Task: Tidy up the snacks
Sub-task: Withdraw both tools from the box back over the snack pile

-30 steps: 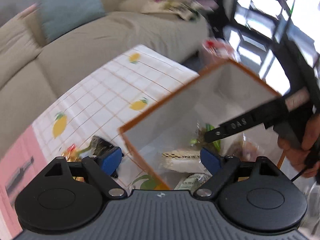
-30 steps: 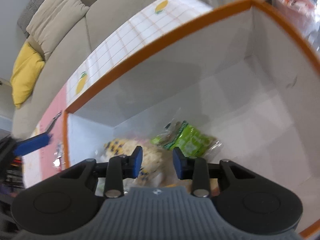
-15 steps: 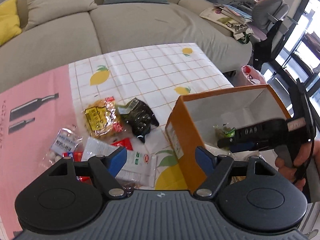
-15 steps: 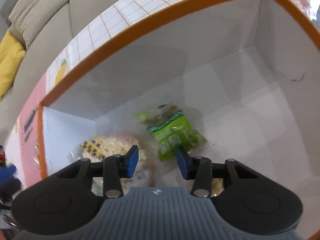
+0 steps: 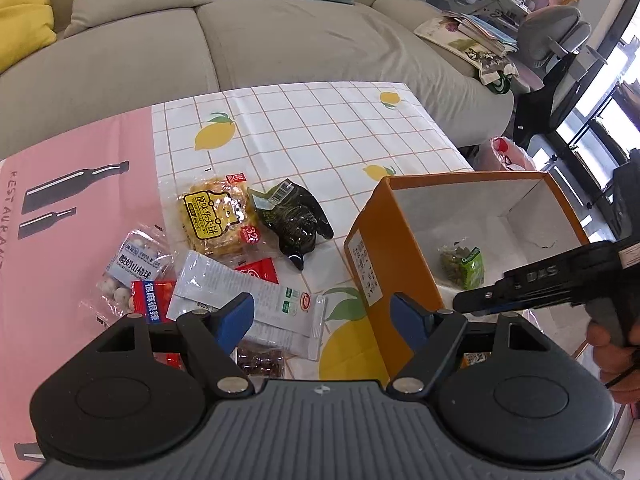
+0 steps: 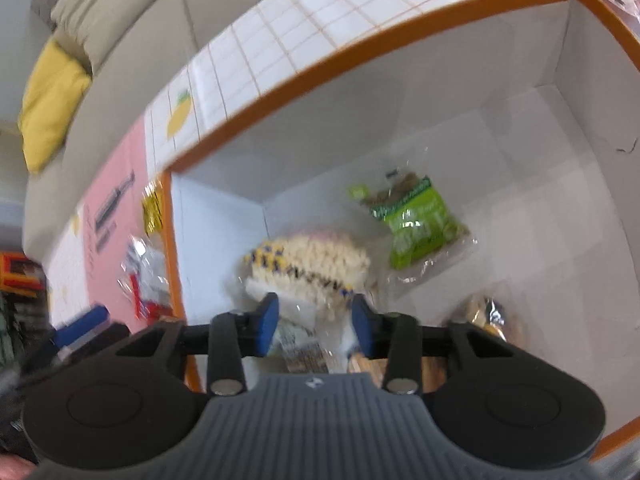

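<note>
Orange box (image 5: pixel 376 256): stands open on the tabletop (image 5: pixel 320 128) at its right edge, white inside, holding several snacks.
Green snack bag (image 6: pixel 416 224): lies flat on the box floor toward the far wall.
Popcorn-like bag (image 6: pixel 308 260): lies in the box's near left corner, just beyond the right gripper's fingers.
Loose snacks: left of the box, in a cluster on the tabletop; yellow waffle-cookie pack (image 5: pixel 218 216), dark glossy packet (image 5: pixel 296 220) touching it, long white wrapper (image 5: pixel 248 296), clear bag of yoghurt balls (image 5: pixel 134 264), red packet (image 5: pixel 154 300) partly under the white wrapper.
Right gripper (image 6: pixel 314 322): hovers over the box's opening, fingers apart, gripping nothing; view is blurred.
Left gripper (image 5: pixel 322 314): above the tabletop between the snack cluster and the box's left wall, fingers wide apart and empty.
Tabletop cover: white grid with lemons, pink panel on the left.
Sofa (image 5: pixel 280 32): beyond the tabletop, with yellow, beige and teal cushions.
</note>
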### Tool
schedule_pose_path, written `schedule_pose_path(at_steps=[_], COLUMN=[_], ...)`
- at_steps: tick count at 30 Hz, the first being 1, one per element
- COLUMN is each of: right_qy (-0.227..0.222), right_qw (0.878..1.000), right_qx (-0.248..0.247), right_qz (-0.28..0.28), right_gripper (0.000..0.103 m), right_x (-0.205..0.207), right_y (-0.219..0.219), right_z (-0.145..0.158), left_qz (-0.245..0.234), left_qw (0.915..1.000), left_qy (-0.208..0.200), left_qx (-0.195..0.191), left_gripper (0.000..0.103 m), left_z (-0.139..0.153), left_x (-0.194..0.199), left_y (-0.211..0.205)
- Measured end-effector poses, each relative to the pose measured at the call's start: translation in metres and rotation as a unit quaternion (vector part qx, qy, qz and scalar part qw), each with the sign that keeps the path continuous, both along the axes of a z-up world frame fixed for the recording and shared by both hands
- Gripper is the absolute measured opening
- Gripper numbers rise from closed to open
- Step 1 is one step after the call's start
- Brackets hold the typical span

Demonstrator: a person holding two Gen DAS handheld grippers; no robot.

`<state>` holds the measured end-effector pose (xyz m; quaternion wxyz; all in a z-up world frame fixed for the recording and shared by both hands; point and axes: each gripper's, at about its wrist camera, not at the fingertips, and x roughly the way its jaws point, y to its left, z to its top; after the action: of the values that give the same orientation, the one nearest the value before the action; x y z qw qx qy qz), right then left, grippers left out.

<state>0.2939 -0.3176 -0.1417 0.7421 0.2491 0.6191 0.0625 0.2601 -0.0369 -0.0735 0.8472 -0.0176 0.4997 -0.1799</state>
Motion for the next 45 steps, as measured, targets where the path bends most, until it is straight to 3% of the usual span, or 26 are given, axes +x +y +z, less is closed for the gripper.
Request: schedule_pose_path(at_steps=[6, 10, 14, 18, 21, 23, 29, 35, 45], right_qy=[-0.005, -0.004, -0.024, -0.061, -0.066, -0.062, -0.047, -0.014, -0.089], right_qw=[0.999, 0.998, 0.997, 0.992, 0.987, 0.985, 0.987, 0.991, 0.977], right_qx=[-0.037, -0.054, -0.055, -0.103, -0.149, -0.161, -0.152, -0.13, -0.192], right_qz=[0.021, 0.043, 0.043, 0.028, 0.006, -0.005, -0.01, -0.002, 0.035], right_gripper=[0.02, 0.028, 0.029, 0.031, 0.041, 0.041, 0.033, 0.031, 0.041], right_x=[0.015, 0.022, 0.015, 0.01, 0.015, 0.022, 0.032, 0.024, -0.005], right_y=[0.011, 0.023, 0.013, -0.009, -0.021, -0.029, -0.028, -0.024, 0.001], right_z=[-0.018, -0.018, 0.002, 0.02, 0.017, 0.008, -0.02, -0.022, 0.026], left_qz=[0.003, 0.01, 0.011, 0.014, 0.016, 0.016, 0.024, 0.025, 0.037], left_qw=[1.0, 0.9999, 0.9998, 0.9997, 0.9996, 0.9997, 0.9995, 0.9995, 0.9993], left_qy=[0.001, 0.008, 0.014, 0.021, 0.021, 0.02, 0.02, 0.02, -0.008], left_qx=[0.0, 0.002, 0.001, -0.001, -0.004, -0.001, 0.003, 0.007, 0.001], left_gripper=[0.091, 0.091, 0.091, 0.091, 0.091, 0.091, 0.091, 0.09, 0.083], left_z=[0.0, -0.004, -0.01, -0.016, -0.015, -0.014, -0.013, -0.013, 0.017], left_x=[-0.002, -0.001, -0.001, -0.002, -0.002, -0.002, -0.003, -0.009, -0.036], left_y=[0.005, 0.01, 0.012, 0.013, 0.013, 0.013, 0.018, 0.021, 0.037])
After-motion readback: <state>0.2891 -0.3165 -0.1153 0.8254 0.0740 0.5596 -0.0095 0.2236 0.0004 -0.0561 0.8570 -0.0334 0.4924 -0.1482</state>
